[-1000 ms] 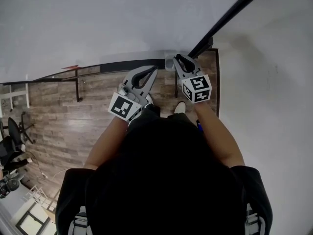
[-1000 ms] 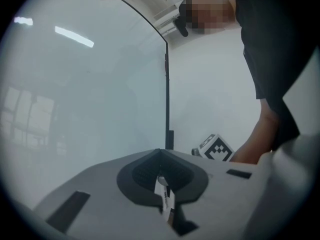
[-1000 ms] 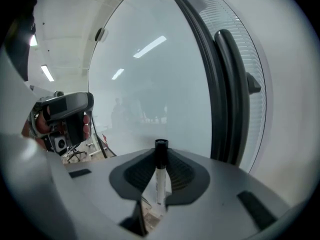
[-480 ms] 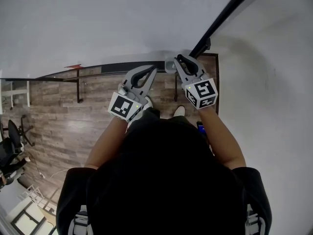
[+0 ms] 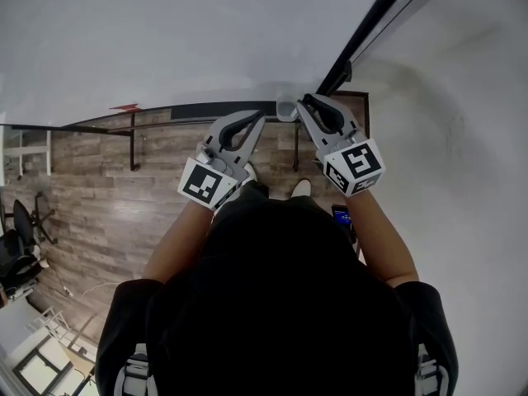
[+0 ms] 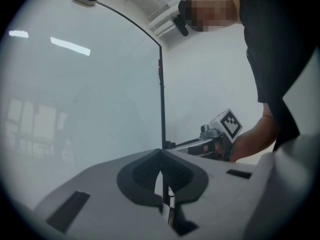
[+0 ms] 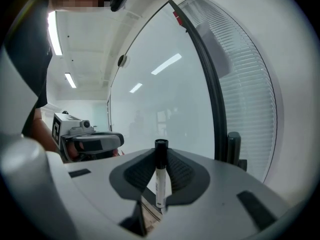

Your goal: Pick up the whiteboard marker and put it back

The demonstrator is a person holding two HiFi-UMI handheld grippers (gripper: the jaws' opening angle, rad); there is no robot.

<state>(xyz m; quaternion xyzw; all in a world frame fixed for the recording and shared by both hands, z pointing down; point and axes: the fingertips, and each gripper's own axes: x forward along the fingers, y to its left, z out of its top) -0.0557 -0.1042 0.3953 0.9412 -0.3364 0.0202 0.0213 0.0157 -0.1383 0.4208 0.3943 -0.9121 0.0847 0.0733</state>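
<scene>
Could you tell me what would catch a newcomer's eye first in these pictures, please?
The whiteboard marker, white with a black cap, stands upright, clamped between the jaws of the right gripper, at the centre of the right gripper view. Behind it, the large whiteboard fills most of every view. To its left, the left gripper is shut on nothing and also points at the board.

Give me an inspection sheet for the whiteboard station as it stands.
Surface: whiteboard blank, no writing seen; dark tray ledge along its bottom edge.
Job's things: whiteboard marker upright, black cap up, in the right tool.
Clutter: small red item at the ledge's left end, too small to identify.
Tools: right tool shut on the marker; left tool shut, empty.
Cables: nothing seen.
Surroundings: wood-plank floor, office chairs at left, window blinds right of the board.
</scene>
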